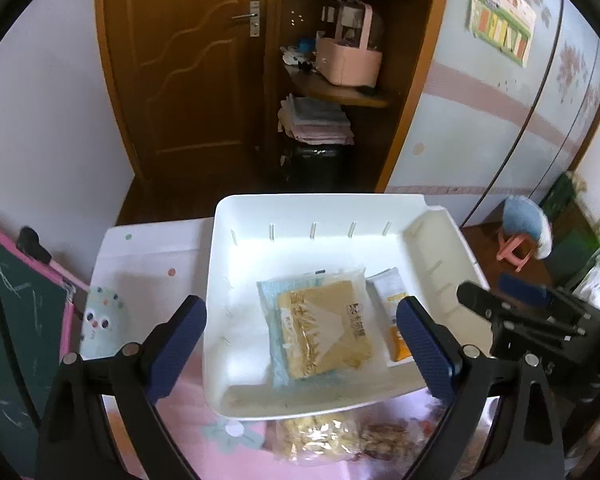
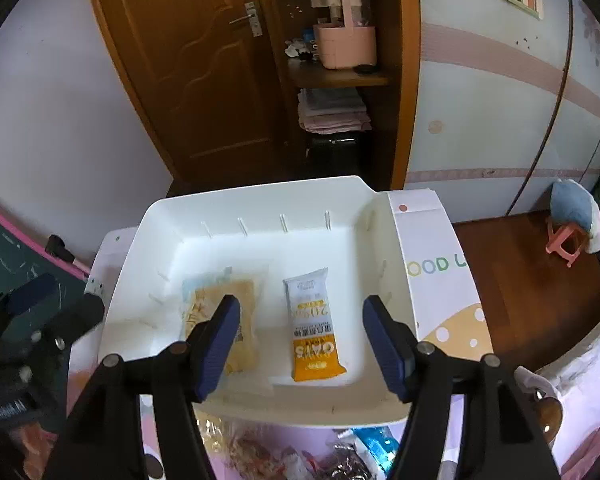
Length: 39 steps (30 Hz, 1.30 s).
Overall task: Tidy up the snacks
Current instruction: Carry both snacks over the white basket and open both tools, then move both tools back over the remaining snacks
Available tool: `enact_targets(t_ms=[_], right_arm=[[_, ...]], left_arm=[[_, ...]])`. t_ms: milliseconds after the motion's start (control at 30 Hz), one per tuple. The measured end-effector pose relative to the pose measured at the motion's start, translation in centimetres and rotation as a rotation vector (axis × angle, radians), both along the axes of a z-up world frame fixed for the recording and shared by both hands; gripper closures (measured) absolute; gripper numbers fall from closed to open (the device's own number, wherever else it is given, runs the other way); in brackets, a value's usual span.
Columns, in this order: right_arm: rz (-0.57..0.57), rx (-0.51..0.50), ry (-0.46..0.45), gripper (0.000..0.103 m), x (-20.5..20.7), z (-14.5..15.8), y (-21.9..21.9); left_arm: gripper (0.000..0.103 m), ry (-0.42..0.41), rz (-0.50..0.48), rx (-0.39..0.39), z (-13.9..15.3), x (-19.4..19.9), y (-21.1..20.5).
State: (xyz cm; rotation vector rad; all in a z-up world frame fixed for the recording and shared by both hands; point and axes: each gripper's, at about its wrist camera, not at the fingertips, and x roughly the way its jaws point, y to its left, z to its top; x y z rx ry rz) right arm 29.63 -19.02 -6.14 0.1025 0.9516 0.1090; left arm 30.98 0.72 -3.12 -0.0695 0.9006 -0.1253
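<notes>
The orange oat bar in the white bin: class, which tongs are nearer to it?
Right. The right tongs hang open directly over the orange oat bar; the left tongs sit open beside it, over the yellow snack bag.

This is a home, most likely a child's bedroom. A brown panelled wooden door [image 1: 188, 64] stands at the far side, beside open shelves holding a pink basket [image 1: 350, 60] and folded cloths [image 1: 316, 120]. A pastel sliding wardrobe [image 1: 480, 112] carries a children's chart [image 1: 502, 16]; a small pink stool [image 1: 516, 250] stands far right, a chalkboard [image 1: 16, 340] left.
</notes>
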Motion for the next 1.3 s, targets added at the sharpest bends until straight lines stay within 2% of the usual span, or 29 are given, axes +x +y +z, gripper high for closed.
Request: enact_targets(t_ms=[200,300,400,533,667,800,867,933,1033,1167,1300], right_arm=[[0.026,-0.032,0.003,0.039,-2.6,1.3,-0.2],[0.038,-0.036,-0.001,0.039,-4.2,2.2,-0.4],[0.048,-0.014,-0.020,0.039,-6.6,3.7,-0.9],[0.058,-0.005,-0.088,0.039,-10.2,6.2,-1.6],[0.080,-0.045,-0.161,0.039,-13.8,8.2,-1.8],[0.118,-0.022,-0.110,0.039,-16.6,8.8,-1.9],[0.131,-0.014,-0.090,0.039,-18.2,8.8,-2.0],[0.149,-0.017,-0.090,0.039,-19.8,8.7,-1.9],[0.149,-0.040,-0.088,0.039,-22.0,8.2,-1.7],[0.175,0.002,-0.062,0.039,-24.4,6.4,-1.8],[0.214,-0.002,-0.065,0.039,-26.5,4.4,-0.9]], left_arm=[[0.008,-0.062,0.016,-0.004,1.2,-3.0,0.6],[0.008,-0.115,-0.005,0.012,2.3,-5.1,0.6],[0.008,-0.130,-0.040,0.034,3.7,-7.4,0.3],[0.008,-0.138,-0.045,0.015,5.8,-10.4,0.6],[0.008,-0.126,-0.018,0.015,7.4,-13.3,1.4],[0.007,-0.120,-0.016,0.044,8.6,-16.4,2.1],[0.007,-0.110,-0.021,0.031,8.8,-17.7,2.6],[0.005,-0.096,-0.027,-0.004,8.8,-19.4,3.4],[0.003,-0.093,-0.024,-0.010,8.5,-21.5,4.0],[0.003,-0.111,-0.044,0.051,7.0,-24.3,3.6],[0.003,-0.083,-0.057,0.092,3.7,-26.6,2.6]])
